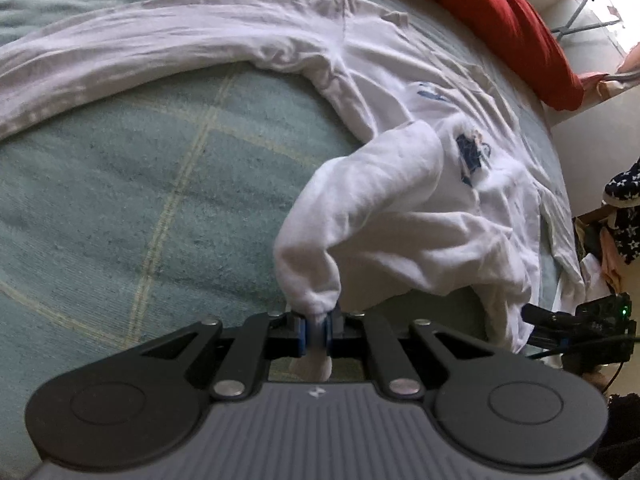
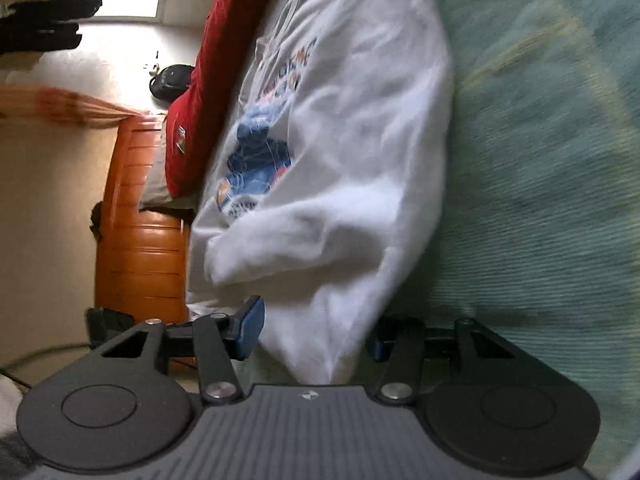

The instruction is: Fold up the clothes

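A white sweatshirt (image 1: 400,184) with a blue print (image 1: 470,156) lies spread on a green blanket (image 1: 140,184). My left gripper (image 1: 317,330) is shut on the sleeve cuff, and the sleeve rises from the fingers toward the chest. In the right wrist view the same sweatshirt (image 2: 352,152) shows its blue graphic (image 2: 256,160). My right gripper (image 2: 316,334) stands open, its blue pads wide apart with the bunched white fabric lying between them. The right pad is partly hidden by cloth.
A red cover (image 1: 500,16) runs along the bed's far side, seen too as a red cover (image 2: 204,80). An orange wooden bed end (image 2: 140,240) and beige floor lie left. The other gripper (image 1: 580,324) shows at the right edge. Clothes (image 1: 624,216) are piled beyond.
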{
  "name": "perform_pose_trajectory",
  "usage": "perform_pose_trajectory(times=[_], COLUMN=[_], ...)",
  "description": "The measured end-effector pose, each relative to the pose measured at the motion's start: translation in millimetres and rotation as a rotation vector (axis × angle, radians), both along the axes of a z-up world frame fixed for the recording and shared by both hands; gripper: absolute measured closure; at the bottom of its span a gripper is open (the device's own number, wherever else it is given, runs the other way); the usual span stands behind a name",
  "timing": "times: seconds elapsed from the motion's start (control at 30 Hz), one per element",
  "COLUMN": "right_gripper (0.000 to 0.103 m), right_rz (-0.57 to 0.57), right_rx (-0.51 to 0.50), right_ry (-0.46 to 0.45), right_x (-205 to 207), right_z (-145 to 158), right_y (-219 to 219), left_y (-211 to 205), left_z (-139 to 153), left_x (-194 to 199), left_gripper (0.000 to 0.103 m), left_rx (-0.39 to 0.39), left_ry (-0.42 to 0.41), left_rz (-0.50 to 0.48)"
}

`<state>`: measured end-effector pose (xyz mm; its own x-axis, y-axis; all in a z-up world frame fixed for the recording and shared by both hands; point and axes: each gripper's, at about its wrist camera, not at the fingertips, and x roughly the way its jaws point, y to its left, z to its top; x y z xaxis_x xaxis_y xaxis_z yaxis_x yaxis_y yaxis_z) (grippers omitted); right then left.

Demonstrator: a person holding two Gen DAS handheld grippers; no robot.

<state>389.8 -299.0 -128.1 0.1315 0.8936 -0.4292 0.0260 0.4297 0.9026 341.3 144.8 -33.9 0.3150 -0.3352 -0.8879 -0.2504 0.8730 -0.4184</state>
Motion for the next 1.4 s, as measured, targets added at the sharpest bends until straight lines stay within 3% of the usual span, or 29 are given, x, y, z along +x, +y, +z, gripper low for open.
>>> perform_pose_trajectory(times=[0.07,0.17,0.43,0.67,1.0,1.1,1.2,1.3,1.4], right_gripper=[0.085,0.095,0.092,0.092,0.092,0.092,0.086,0.077,0.07], right_rz=[-0.028,-0.1,-0.105,0.03,0.244,0.284,0.262,0.222,0.211], right_rx=[-0.011,0.062,-0.006,-0.012,-0.153,-0.216,-0.243,-0.234,-0.205], right_ry=[0.011,0.043,0.102,0.105,0.104,0.117,0.131,0.148,0.152], right_x=[-1.8,-7.6,-9.5,-15.9,-10.6,-4.9,0.6,-7.3,-19.9], right_z=[-10.7,-30.1,-9.3,42.9,95.3,91.4,72.4,47.3,37.5], right_y=[5.7,-7.3,-3.4,-15.5,-51.3,-61.5,-65.3,-63.6,-58.2], left_y=[2.2,4.1,9.1,15.1,11.5,14.3,13.2,11.8,12.4], left_z=[-2.6,-3.8,2.9,38.4,64.4,51.2,14.1,-27.1,-37.9], left_x=[-0.3,0.1,-5.0,-17.3,-46.1,-44.9,-36.9,-32.9,-35.8], left_gripper=[0.096,0.096,0.097,0.098,0.098,0.098,0.097,0.097,0.097], left_rx=[-0.002,0.0,-0.002,-0.076,-0.199,-0.199,-0.197,-0.184,-0.182], left_ry=[0.011,0.012,0.005,0.025,0.145,0.169,0.201,0.258,0.259], left_rz=[0.02,0.028,0.01,-0.047,-0.071,-0.048,-0.041,-0.037,-0.02])
